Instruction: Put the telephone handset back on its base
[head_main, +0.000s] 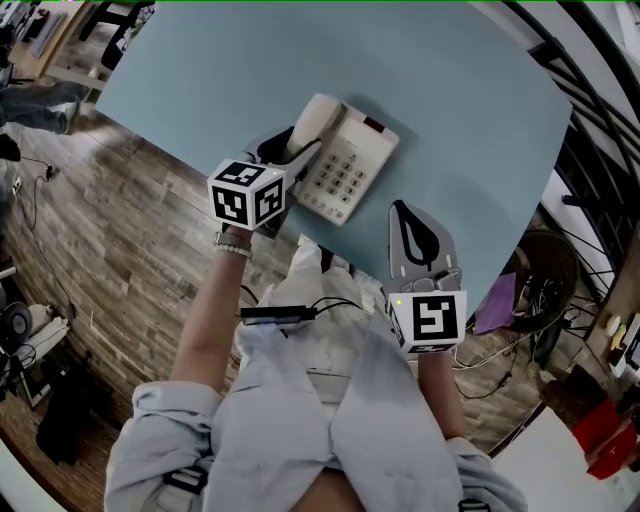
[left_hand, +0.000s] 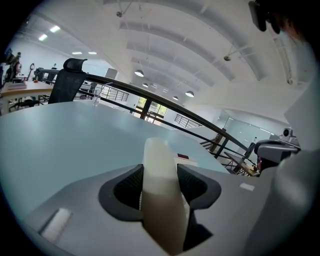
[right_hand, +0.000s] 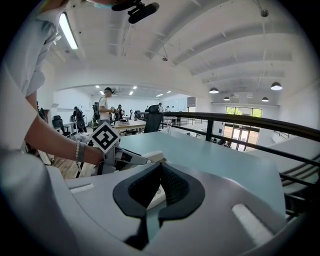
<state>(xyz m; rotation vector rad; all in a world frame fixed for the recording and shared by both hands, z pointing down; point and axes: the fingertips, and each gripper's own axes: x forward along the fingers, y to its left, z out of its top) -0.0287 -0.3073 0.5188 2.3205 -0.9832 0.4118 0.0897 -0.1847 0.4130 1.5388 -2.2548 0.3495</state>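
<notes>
On the pale blue table (head_main: 455, 95), the left gripper (head_main: 298, 152) is clamping its jaws on the cream handset (head_main: 316, 122), which is lying along the left side of the telephone base (head_main: 352, 172); whether it is sitting fully in the cradle cannot be told. Near the table's front edge, the right gripper (head_main: 414, 236) is hovering apart from the phone, its jaws pressing together on nothing.

Head view steeply down over table (head_main: 450, 120); gripper views low, along jaws (both catch handset (left_hand: 160, 190)).
</notes>
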